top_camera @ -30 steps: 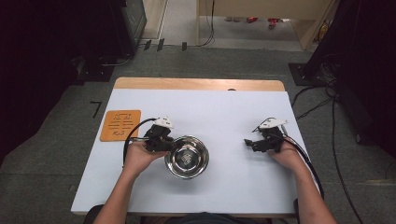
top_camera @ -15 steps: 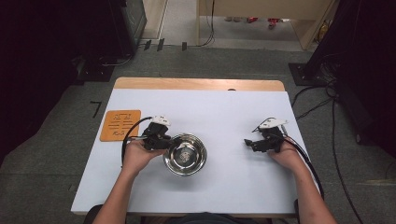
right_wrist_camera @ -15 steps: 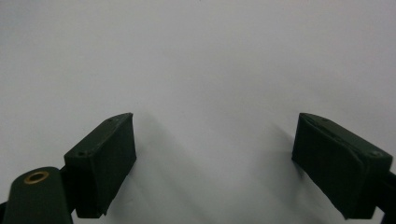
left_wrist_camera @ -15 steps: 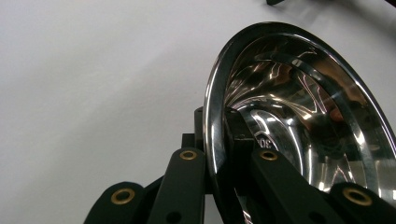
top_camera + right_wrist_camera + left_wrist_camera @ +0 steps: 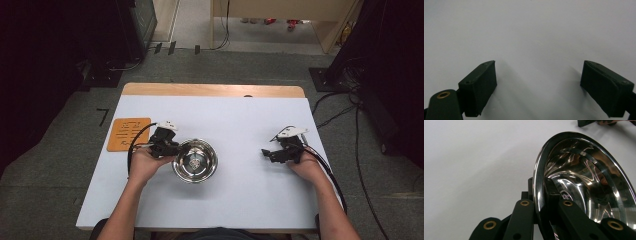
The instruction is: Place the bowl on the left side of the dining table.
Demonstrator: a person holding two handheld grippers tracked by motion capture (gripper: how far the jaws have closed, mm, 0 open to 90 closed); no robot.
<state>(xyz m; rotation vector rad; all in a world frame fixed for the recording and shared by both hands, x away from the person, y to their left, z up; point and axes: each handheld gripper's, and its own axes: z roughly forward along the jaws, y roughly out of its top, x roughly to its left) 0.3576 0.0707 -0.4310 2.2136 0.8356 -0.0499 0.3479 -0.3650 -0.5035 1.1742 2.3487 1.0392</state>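
A shiny steel bowl [image 5: 195,160] stands on the white table [image 5: 240,120], left of centre. My left gripper [image 5: 172,149] is at the bowl's left side, shut on its rim. In the left gripper view one jaw lies outside the bowl [image 5: 586,182] and the other inside, with the left gripper [image 5: 540,187] pinching the rim. My right gripper [image 5: 267,153] rests near the table's right side, pointing left, well apart from the bowl. In the right gripper view the right gripper [image 5: 539,85] stands open over bare white table with nothing between its pads.
An orange mat [image 5: 127,134] with markings lies at the table's left edge, behind my left hand. A wooden strip [image 5: 210,90] runs along the far edge. Black cables [image 5: 330,175] trail from both grippers. Dark equipment stands on the floor around.
The bowl and my left gripper have shifted slightly to the left and away from the person. The right gripper has kept still.
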